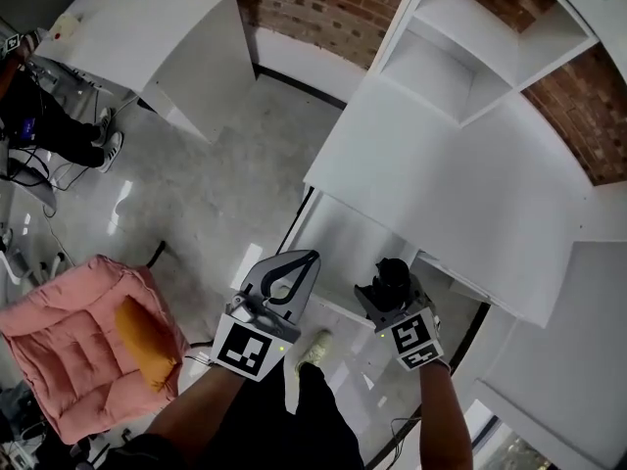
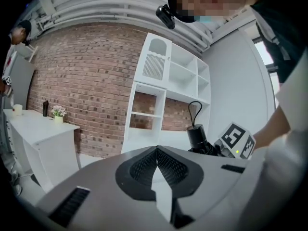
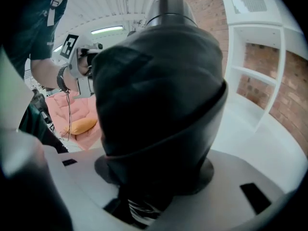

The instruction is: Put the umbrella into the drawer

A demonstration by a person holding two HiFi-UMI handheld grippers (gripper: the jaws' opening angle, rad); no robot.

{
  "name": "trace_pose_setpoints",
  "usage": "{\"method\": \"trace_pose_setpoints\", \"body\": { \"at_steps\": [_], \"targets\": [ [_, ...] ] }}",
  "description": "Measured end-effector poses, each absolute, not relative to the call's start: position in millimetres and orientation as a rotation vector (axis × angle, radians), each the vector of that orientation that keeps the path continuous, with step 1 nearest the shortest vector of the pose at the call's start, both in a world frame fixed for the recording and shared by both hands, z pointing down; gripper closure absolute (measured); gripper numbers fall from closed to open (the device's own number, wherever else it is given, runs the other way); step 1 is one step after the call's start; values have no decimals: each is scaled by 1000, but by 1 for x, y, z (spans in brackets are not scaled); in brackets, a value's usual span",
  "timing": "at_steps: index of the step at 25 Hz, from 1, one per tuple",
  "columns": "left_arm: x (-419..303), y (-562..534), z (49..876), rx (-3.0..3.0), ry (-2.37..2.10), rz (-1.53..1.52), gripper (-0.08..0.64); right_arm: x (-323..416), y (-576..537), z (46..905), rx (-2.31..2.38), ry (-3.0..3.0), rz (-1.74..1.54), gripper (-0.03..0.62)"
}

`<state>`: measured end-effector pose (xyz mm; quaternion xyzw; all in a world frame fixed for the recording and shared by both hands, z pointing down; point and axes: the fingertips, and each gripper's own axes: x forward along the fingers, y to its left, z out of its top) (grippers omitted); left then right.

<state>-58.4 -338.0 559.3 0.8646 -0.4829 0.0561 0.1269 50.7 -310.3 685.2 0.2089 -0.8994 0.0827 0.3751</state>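
Note:
My right gripper (image 1: 394, 287) is shut on a folded black umbrella (image 1: 392, 274), which fills the right gripper view (image 3: 159, 95) with its handle and loop strap pointing away. The umbrella (image 2: 195, 134) also shows in the left gripper view, beside the right gripper's marker cube (image 2: 236, 138). My left gripper (image 1: 312, 257) is shut with nothing between its jaws (image 2: 156, 150). Both grippers hang in front of the white cabinet (image 1: 460, 184). A white drawer (image 1: 353, 233) stands pulled out under the cabinet's top, just beyond the grippers.
A white shelf unit (image 1: 470, 47) rises over the cabinet against a brick wall (image 1: 323, 3). A pink padded chair (image 1: 69, 341) with an orange cushion (image 1: 145, 346) stands at the lower left. A white desk (image 1: 157, 27) is at the far left, with a person's legs (image 1: 59, 130) by it.

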Motion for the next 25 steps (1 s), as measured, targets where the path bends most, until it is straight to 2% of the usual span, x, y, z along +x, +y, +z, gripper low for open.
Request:
{"method": "trace_pose_setpoints", "body": {
  "at_steps": [10,25],
  "targets": [
    [-69,-346,604,2445,-1401,182,555,50,-301,799,208,-2035,277,380],
    [-98,-351,643,2301,-1443,195,554,55,-277,897,-146,-1786,151,380]
  ]
}}
